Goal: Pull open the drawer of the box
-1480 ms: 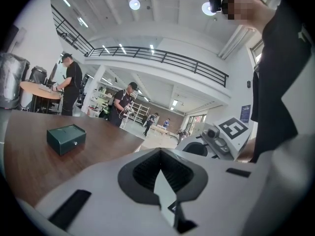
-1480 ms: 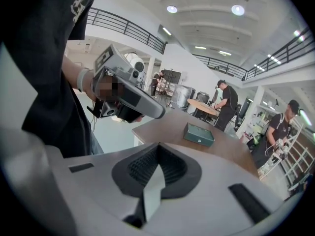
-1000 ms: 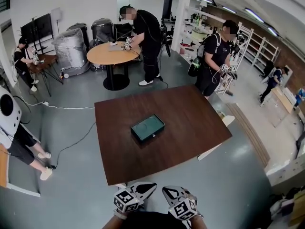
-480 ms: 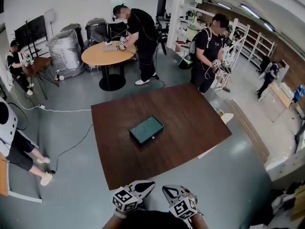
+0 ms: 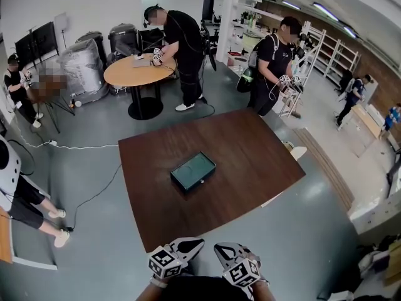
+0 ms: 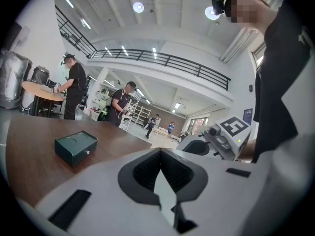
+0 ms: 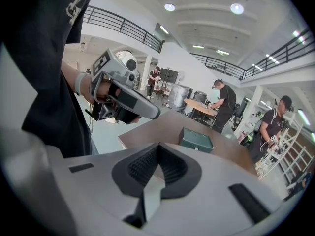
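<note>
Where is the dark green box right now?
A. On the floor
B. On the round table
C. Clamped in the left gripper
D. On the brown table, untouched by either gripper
D: the dark green box lies near the middle of the brown table, while the left gripper and right gripper sit short of its near edge, both shut and empty.

Grey floor (image 5: 94, 168), round table (image 5: 139, 69) beyond

The flat, dark green rectangular box (image 5: 193, 171) lies near the middle of the dark brown wooden table (image 5: 250, 162) in front of me, turned askew to the table's edges. Its drawer sits flush and shut, with the small silver knob (image 6: 87, 152) facing the table's near edge.
</note>
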A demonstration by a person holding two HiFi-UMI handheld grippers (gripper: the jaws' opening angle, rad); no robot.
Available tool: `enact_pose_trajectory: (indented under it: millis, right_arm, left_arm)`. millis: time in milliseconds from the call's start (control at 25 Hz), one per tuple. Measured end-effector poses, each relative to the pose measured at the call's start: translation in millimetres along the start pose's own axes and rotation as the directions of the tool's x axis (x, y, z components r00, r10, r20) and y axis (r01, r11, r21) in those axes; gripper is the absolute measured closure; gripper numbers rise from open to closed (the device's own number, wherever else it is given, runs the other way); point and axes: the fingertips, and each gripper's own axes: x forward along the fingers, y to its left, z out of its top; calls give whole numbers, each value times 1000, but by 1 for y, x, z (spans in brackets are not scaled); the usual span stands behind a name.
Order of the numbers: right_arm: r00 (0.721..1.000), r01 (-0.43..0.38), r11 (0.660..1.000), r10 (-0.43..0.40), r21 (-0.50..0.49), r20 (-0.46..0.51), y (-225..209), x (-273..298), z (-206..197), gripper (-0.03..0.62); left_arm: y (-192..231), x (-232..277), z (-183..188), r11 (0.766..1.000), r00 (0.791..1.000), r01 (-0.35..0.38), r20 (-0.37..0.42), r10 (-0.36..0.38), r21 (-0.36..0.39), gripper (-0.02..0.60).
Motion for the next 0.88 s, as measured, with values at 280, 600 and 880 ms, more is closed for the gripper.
enact_pose_trajectory:
  millis: [280,600,880]
  right_arm:
    - [1000,-10,1000,10,4,0,7,4,5,606]
    - [1000,-7,1000,7,6,-5,11,9,0,606]
    - [1000,3,1000,-2,13,-9,10,8,0,606]
  left_arm:
    - [6,-9,1,1000,1000,-10,-2,10,-4,575]
    - [8,-11,-8,1000,1000,-9,-6,9,-14,575]
    - [7,-9,-3,1000,1000,5,-6,-5,-2,575]
